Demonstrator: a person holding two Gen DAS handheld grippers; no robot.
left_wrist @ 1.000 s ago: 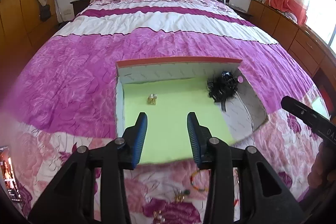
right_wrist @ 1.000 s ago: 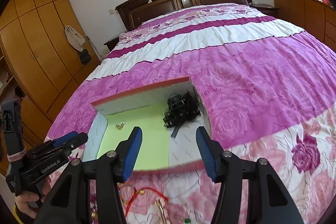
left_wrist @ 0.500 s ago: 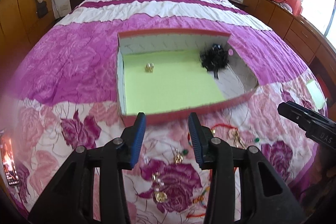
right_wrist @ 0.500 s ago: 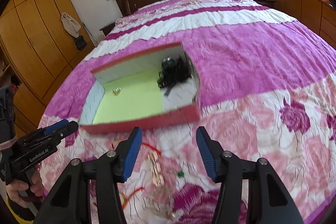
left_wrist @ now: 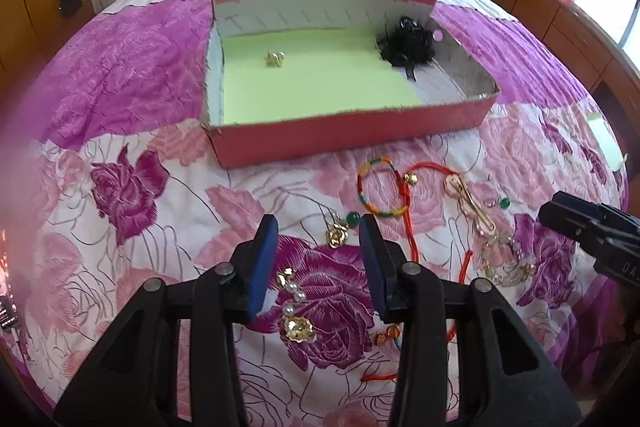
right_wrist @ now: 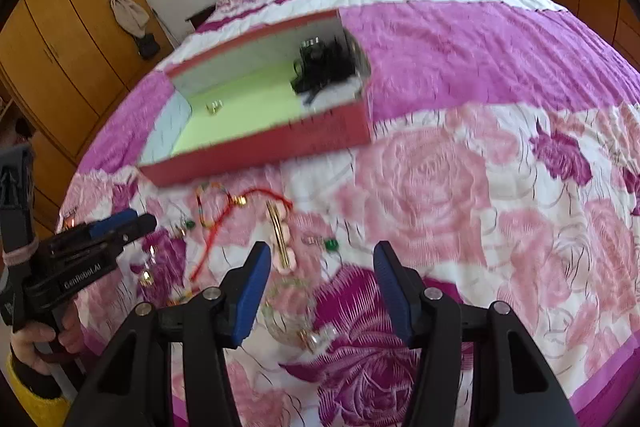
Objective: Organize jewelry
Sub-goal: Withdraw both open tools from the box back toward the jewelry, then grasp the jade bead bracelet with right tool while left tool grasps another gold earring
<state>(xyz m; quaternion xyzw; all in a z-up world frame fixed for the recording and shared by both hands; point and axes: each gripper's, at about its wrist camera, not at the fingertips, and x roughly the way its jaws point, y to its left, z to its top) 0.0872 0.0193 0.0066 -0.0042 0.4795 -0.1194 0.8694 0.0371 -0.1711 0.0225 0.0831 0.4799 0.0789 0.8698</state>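
A: Both grippers have dropped from over the red box toward the loose jewelry on the bedspread; a second ago the box's green floor sat between the left pair's pads, and now the pearl-and-gold earring does.

B: Holding anything?

A: No. The left gripper stands partly open and empty, the earring below its gap. The right gripper is wider, also empty, over a clear bead bracelet.

B: So a pick-up looks next?

A: That's my reading. Little is sorted: only a small gold piece and a black tangle lie in the box.

B: What else is out?

A: A multicoloured bangle touching a red cord, a gold hair clip and a green-stone earring just beyond the left pads.

B: Obstacles?

A: The cord and bangle overlap and might drag together. The soft quilt gives underneath, and the box wall must be cleared.
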